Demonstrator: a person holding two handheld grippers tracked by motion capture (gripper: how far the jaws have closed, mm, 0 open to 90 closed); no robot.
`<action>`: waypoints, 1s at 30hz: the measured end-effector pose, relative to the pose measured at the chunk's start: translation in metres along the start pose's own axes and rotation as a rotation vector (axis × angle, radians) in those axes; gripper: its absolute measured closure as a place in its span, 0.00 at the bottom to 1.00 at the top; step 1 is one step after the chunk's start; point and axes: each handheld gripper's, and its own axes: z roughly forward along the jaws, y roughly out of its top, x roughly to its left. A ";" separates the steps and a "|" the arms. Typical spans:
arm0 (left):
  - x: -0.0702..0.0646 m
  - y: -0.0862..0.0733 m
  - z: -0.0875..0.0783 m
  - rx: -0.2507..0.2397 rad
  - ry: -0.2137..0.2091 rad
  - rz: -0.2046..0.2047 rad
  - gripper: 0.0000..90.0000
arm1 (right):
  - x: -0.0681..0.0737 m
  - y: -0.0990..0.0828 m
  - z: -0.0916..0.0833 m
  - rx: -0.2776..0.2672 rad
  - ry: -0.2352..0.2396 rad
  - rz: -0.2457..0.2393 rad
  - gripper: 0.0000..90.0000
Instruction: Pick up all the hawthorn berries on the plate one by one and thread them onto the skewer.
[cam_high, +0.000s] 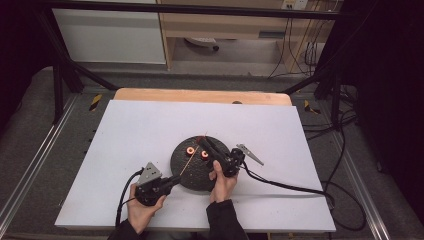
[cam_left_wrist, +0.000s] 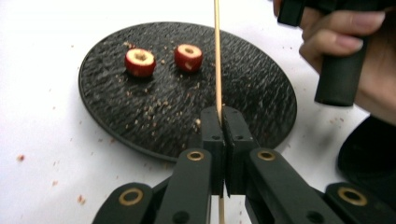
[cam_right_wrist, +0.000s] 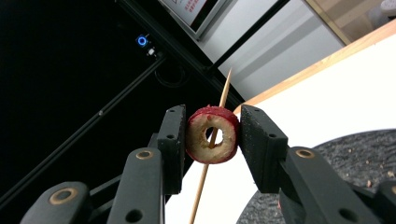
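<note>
A black round plate lies on the white table top, with two red-skinned hollow fruit rings on it. My left gripper is shut on a thin wooden skewer that slants up over the plate. Above the plate's far edge, my right gripper is shut on a third fruit ring. The skewer shows through that ring's hole, and I cannot tell whether it is threaded through.
Crumbs are scattered over the plate and the white table top. A wooden edge runs along the back. The right gripper's cable trails off to the right. Black frame bars stand at the far corners.
</note>
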 end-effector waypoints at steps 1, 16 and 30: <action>0.000 0.000 0.000 0.000 0.000 0.000 0.98 | 0.000 -0.001 -0.001 0.003 0.001 0.003 0.69; -0.002 0.024 0.020 0.010 0.001 -0.004 0.98 | 0.003 -0.011 -0.007 0.034 0.001 -0.012 0.70; 0.000 0.038 0.035 0.008 -0.014 -0.004 0.98 | 0.003 -0.018 -0.012 0.072 -0.009 -0.032 0.70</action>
